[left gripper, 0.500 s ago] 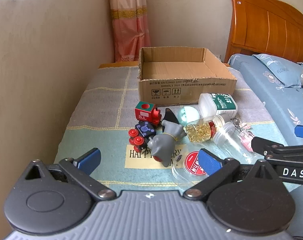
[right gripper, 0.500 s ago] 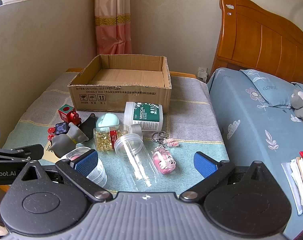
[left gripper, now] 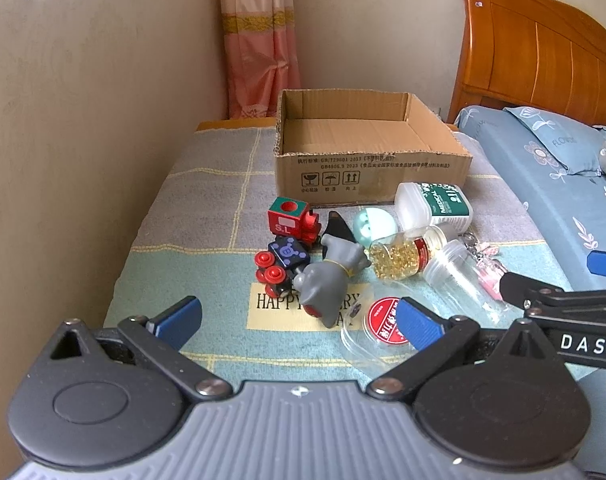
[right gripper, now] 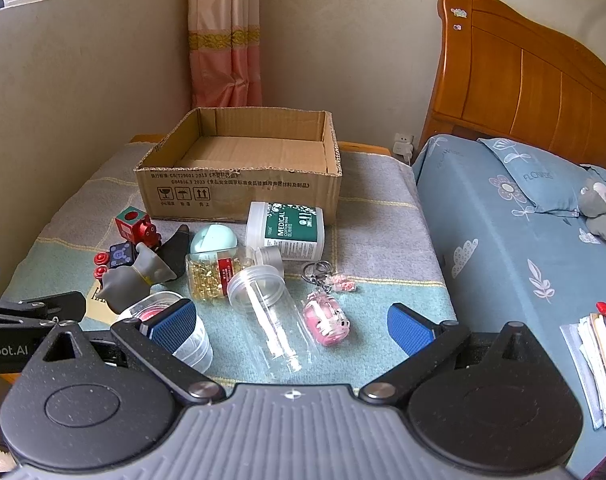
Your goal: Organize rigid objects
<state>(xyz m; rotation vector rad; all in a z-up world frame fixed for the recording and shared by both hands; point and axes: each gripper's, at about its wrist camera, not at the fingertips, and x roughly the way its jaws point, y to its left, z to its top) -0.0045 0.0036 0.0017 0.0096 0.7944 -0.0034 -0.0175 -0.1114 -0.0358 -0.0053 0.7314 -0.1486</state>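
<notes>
An open, empty cardboard box stands at the back of a cloth-covered table. In front of it lies a pile: a red toy train, a grey rubber animal, a mint round case, a white MEDICAL bottle, a bottle of yellow capsules, a clear jar, a round tub with a red label and a pink keychain. My left gripper is open just before the animal. My right gripper is open around the clear jar and keychain.
A wall runs along the table's left side. A bed with a blue sheet and wooden headboard lies to the right, with a grey plush toy and papers on it. A pink curtain hangs behind.
</notes>
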